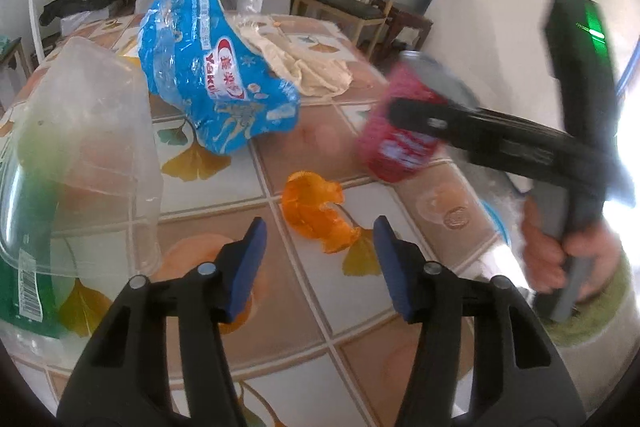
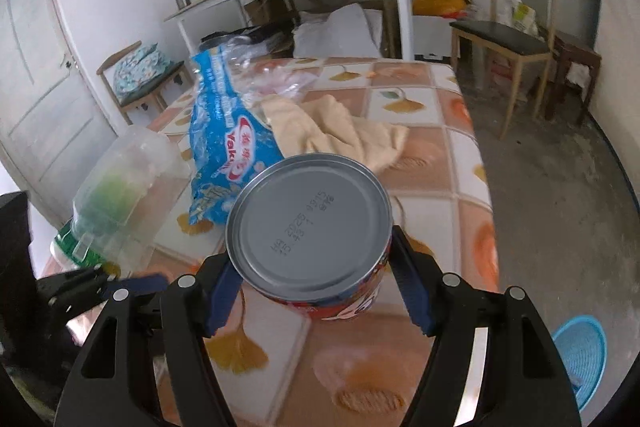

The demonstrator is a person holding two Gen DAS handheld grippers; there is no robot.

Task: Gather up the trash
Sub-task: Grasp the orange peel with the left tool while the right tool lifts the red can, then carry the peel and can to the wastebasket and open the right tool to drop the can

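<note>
Can: red can (image 2: 316, 231) with printed graphics on its wall and a plain grey metal end bearing a stamped date code; the end faces the right wrist camera. In the left wrist view the can (image 1: 404, 143) is blurred.
Can position: held off the worktop, above its near right part, tilted.
Right gripper: the right gripper (image 2: 318, 291) pinches the can; both blue pads press on the can's wall. A hand (image 1: 568, 255) grips its handle.
Left gripper: the left gripper (image 1: 320, 259) has jaws spread, with nothing between the pads; it hangs above the worktop near its front edge.
Orange wrapper: crumpled translucent orange wrapper (image 1: 316, 211) lying on the worktop just ahead of the left jaws, between their lines.
Blue bag: crinkled blue plastic bag (image 1: 212, 67) with white and red print, standing up towards the worktop's middle, left of the can.
Clear container: clear plastic container (image 1: 88, 155) at the left edge of the worktop, overlapping a green package (image 1: 28, 267) with a barcode label.
Cloth: cream cloth (image 2: 336, 135) bunched behind the blue bag, towards the far edge.
Worktop: tiled-pattern cover (image 2: 436, 155) in orange and white squares with yellow leaf motifs.
Floor: blue basket (image 2: 580, 351) on the floor off the worktop's right near corner.
</note>
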